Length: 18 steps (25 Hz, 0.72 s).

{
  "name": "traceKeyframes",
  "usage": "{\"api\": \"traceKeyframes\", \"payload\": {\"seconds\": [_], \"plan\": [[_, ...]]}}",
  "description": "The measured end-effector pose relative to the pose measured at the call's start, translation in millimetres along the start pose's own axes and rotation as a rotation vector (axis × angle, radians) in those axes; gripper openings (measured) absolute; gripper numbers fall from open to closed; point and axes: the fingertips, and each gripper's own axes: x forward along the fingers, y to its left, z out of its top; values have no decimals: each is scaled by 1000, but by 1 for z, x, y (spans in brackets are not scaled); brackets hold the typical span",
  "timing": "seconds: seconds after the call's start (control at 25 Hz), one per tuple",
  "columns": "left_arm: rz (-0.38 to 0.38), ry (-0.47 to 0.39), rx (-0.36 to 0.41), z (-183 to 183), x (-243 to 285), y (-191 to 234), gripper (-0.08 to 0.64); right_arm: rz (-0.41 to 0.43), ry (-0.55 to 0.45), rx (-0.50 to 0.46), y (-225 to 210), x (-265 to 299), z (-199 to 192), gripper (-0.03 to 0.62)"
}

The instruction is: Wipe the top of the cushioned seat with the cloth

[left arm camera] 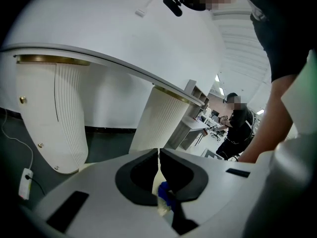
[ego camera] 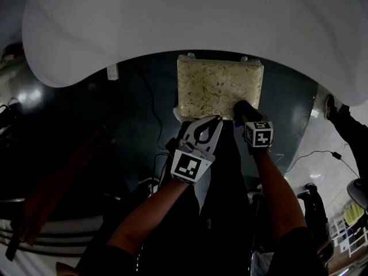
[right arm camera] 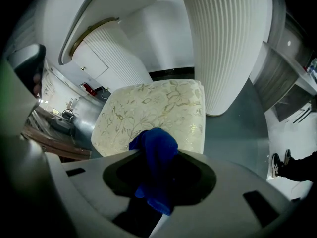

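The cushioned seat [ego camera: 218, 88] is a cream square pad with a gold leaf pattern, standing under the edge of a white table. My right gripper [ego camera: 240, 109] is shut on a dark blue cloth [ego camera: 244, 109] at the seat's near right corner. In the right gripper view the cloth [right arm camera: 156, 148] bunches up between the jaws, just in front of the seat [right arm camera: 153, 113]. My left gripper [ego camera: 210, 123] hovers at the seat's near edge, left of the right one. Its jaws are shut with nothing between them, and it [left arm camera: 158, 155] points toward the table's pedestals.
A large white tabletop [ego camera: 190, 22] overhangs the far side of the seat. Ribbed white pedestals [right arm camera: 228, 43] [left arm camera: 59, 123] stand close beside it on the dark floor. A cable [ego camera: 152, 114] runs left of the seat. Brown wooden boards [ego camera: 63, 183] lie far left. A person [left arm camera: 237, 128] stands in the background.
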Motion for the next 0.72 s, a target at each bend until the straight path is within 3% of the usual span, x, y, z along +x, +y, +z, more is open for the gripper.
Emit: {"api": "traceKeyframes", "payload": {"seconds": [0.24, 0.4, 0.56, 0.72], "plan": [[-28, 15, 1, -1, 12, -15, 23, -7, 9, 42, -16, -7, -8, 164], [-50, 67, 55, 4, 20, -21, 23, -11, 0, 61, -27, -9, -10, 164], [-56, 35, 13, 1, 28, -25, 23, -27, 6, 53, -37, -15, -12, 164], [-65, 51, 29, 3, 36, -28, 23, -19, -11, 51, -43, -17, -8, 164]]}}
